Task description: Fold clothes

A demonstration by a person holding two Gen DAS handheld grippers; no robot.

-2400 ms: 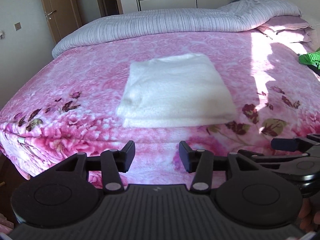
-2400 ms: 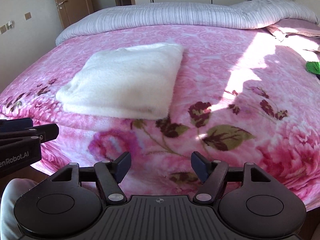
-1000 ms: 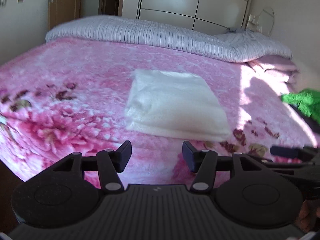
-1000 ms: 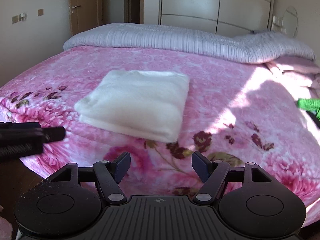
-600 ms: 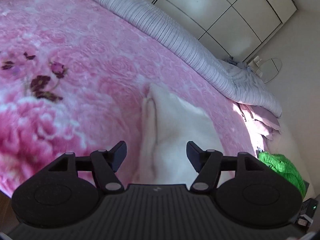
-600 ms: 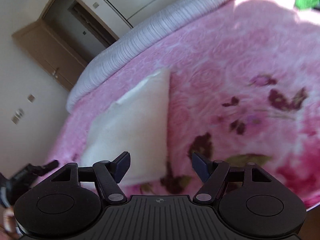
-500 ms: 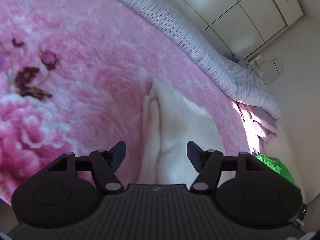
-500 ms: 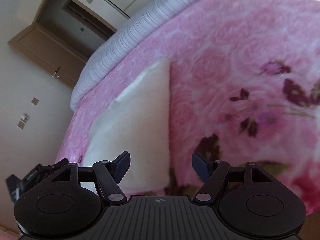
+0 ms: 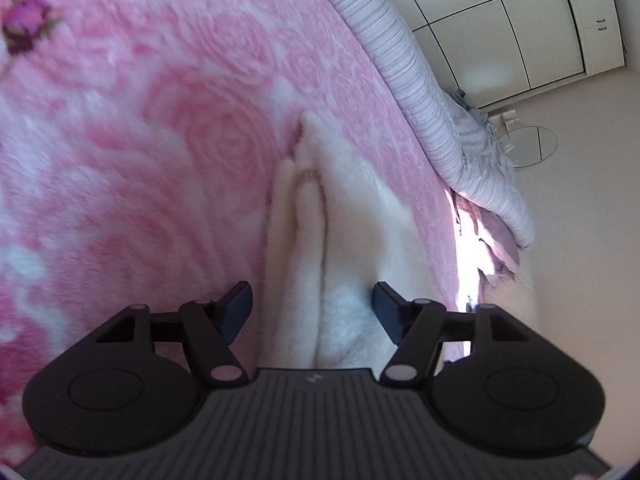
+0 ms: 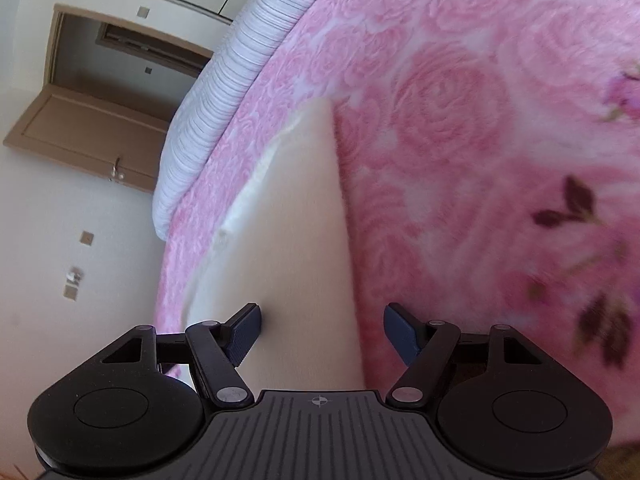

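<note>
Nearest to us, our left gripper has its jaws apart, having just opened wider, and the layered side edge of the folded white garment sits between them, with neither blue pad seen pressing on it. Our right gripper is also spread wide; its left finger lies over the flat top of the garment, while the right finger hangs past the garment's right edge, above the blanket. We cannot tell whether that left pad touches the cloth.

The garment lies on a fluffy pink blanket patterned with roses, which covers the bed. In the left view the blanket fills everything to the left of the garment, with a dark red rosebud at its far left. In the right view dark leaves are printed at the right.

Beyond the blanket, a grey striped quilt runs along the far side of the bed, bunched at one end over mauve pillows.

Farthest away we see white wardrobe doors, a round mirror against the pale wall, and, in the right view, a brown wooden door standing open, with wall switches nearby.
</note>
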